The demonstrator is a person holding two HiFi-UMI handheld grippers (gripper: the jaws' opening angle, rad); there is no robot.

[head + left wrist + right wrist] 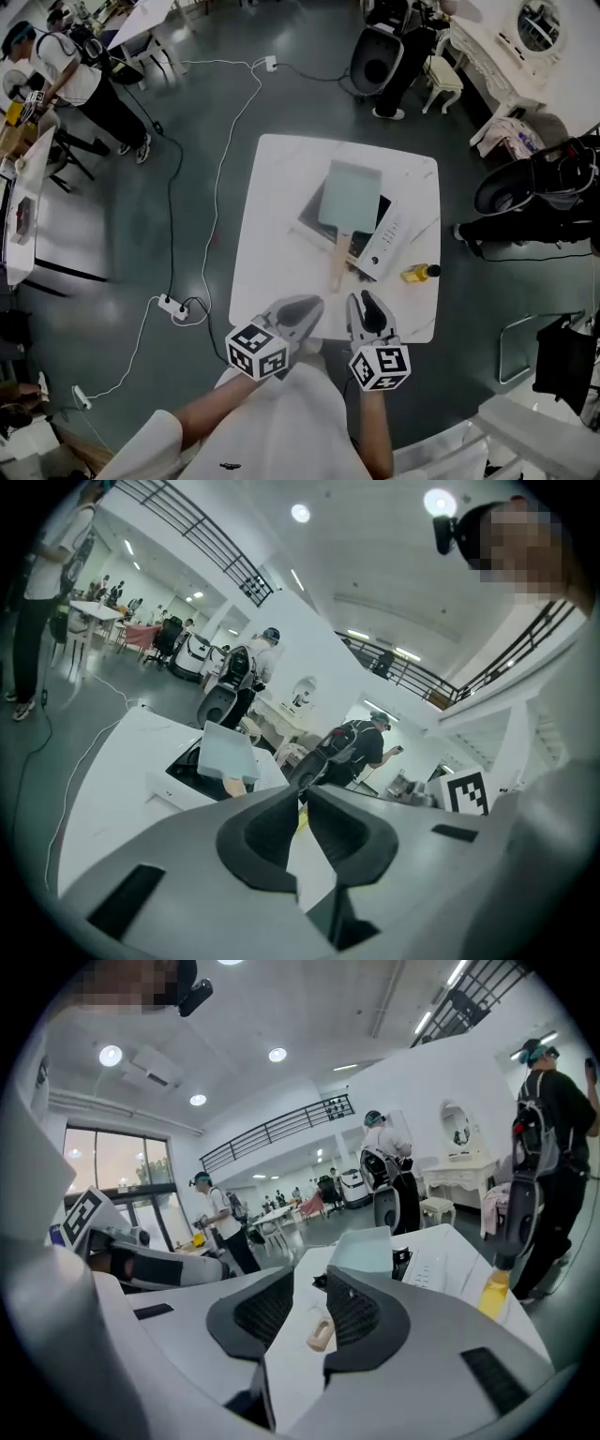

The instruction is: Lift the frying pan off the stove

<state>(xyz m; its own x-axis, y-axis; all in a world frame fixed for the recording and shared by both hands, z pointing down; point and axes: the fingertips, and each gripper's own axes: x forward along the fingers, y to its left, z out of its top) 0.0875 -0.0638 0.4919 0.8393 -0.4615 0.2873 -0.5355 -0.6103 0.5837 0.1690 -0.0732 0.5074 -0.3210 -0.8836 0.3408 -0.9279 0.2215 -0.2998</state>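
Note:
A square pale-teal frying pan [349, 195] with a wooden handle [338, 263] sits on a black and white stove [385, 241] on the white table [272, 216]. The handle points toward me. Both grippers hover over the table's near edge, short of the handle. My left gripper [309, 307] is shut with nothing in it; in its own view the left gripper [302, 794] tips meet, with the pan [225, 752] beyond. My right gripper [364, 302] is open and empty. In the right gripper view a gap shows between the right gripper [309, 1274] jaws, with the handle's end [321, 1333] ahead through it.
A yellow bottle [420, 273] lies on the table right of the stove, also visible as the bottle [494, 1293] in the right gripper view. A power strip [173, 307] and cables run over the floor at left. People, chairs and black equipment stand around the table.

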